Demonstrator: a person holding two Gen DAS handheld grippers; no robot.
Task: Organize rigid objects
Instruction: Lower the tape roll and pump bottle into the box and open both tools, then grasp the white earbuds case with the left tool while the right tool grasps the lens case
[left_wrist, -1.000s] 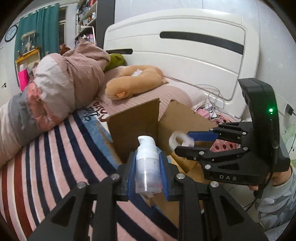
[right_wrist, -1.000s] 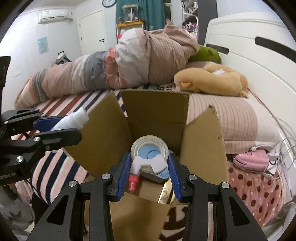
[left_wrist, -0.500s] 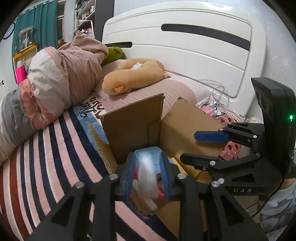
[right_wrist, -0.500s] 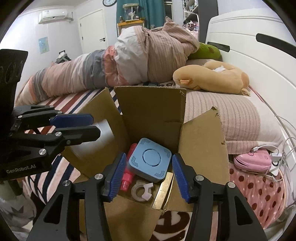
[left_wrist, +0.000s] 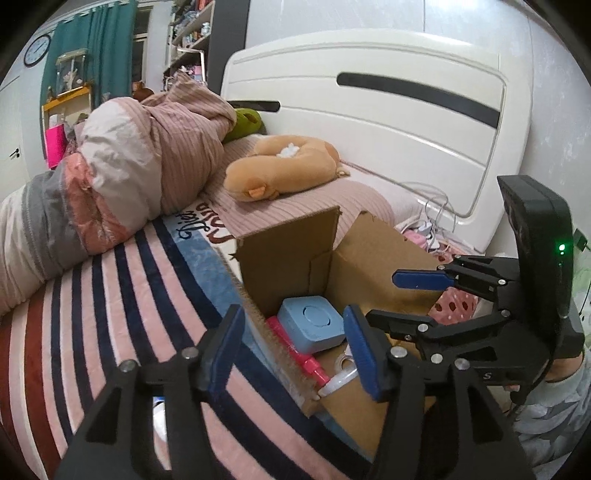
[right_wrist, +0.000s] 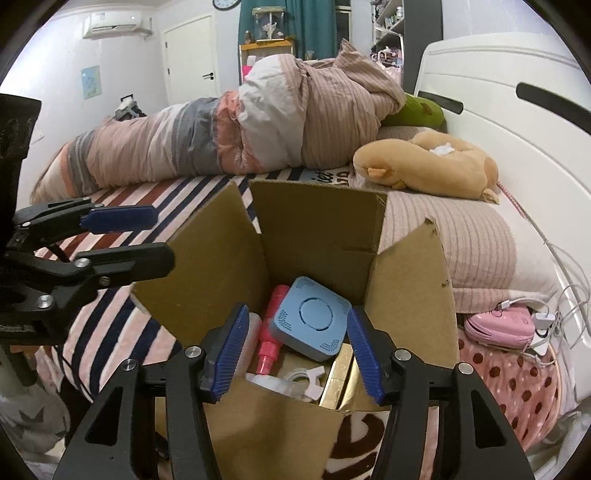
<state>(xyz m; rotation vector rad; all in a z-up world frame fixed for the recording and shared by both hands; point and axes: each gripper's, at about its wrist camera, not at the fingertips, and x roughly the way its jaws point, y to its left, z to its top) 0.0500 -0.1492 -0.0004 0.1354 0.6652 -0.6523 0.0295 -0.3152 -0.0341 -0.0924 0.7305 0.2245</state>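
The cardboard box stands open on the striped bed. Inside it lie a blue square device, a pink bottle just beside it, a clear white bottle by the left wall and a white tape ring near the front. The left gripper and the right gripper both hover over the box with fingers spread, holding nothing. A tan plush toy lies near the headboard.
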